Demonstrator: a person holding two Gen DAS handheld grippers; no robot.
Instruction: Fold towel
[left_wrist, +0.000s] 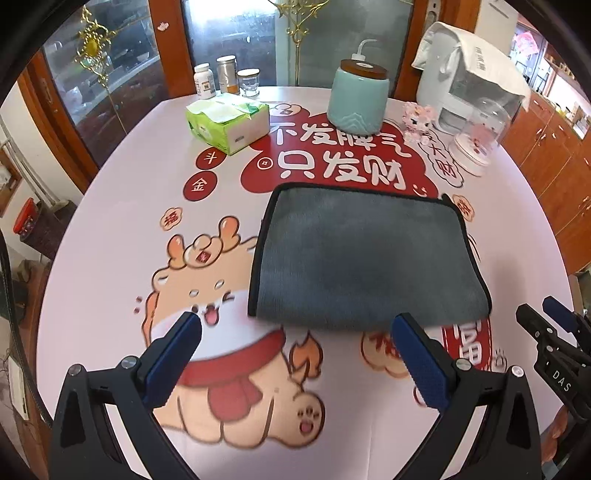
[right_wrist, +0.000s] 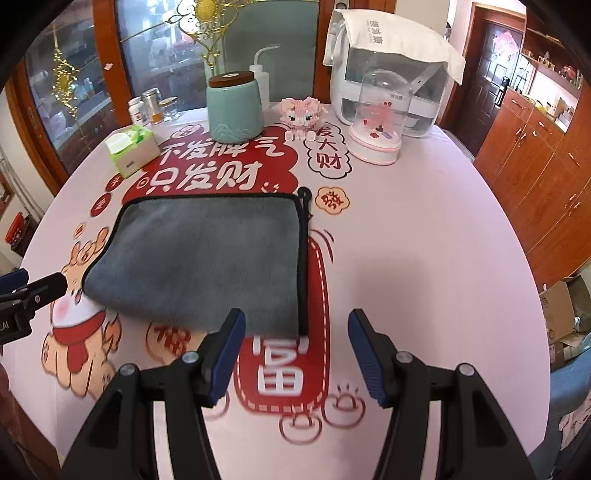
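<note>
Progress: towel (left_wrist: 364, 254) already lies doubled over on itself, with a rounded fold running along its near edge and the bound edges stacked at the far side; judged from that, at least one fold is done.
Remaining: possibly one more fold, side to side, to make it more compact; whether the person means to stop here cannot be told.
Towel location: flat on the counter (right_wrist: 424, 258), over the red printed lettering of the cloth, roughly mid-counter and ahead of both tools.
Towel look: grey plush pile with a black bound hem around the three open sides; a small black hanging loop (right_wrist: 305, 195) sticks out at the far right corner. The upper layer sits neatly on the lower one, with no obvious wrinkles.
Left gripper (left_wrist: 295, 325): jaws wide apart, holding nothing, hovering just short of the towel's near fold, toward its left corner.
Right gripper (right_wrist: 295, 325): jaws apart and empty, near the towel's near right corner; the left pad overlaps the fold edge in view, but contact cannot be confirmed.
Surroundings: tissue pack (left_wrist: 229, 123), teal jar (left_wrist: 358, 99) and a domed ornament (right_wrist: 380, 118) stand well behind the towel, out of the working area.
</note>
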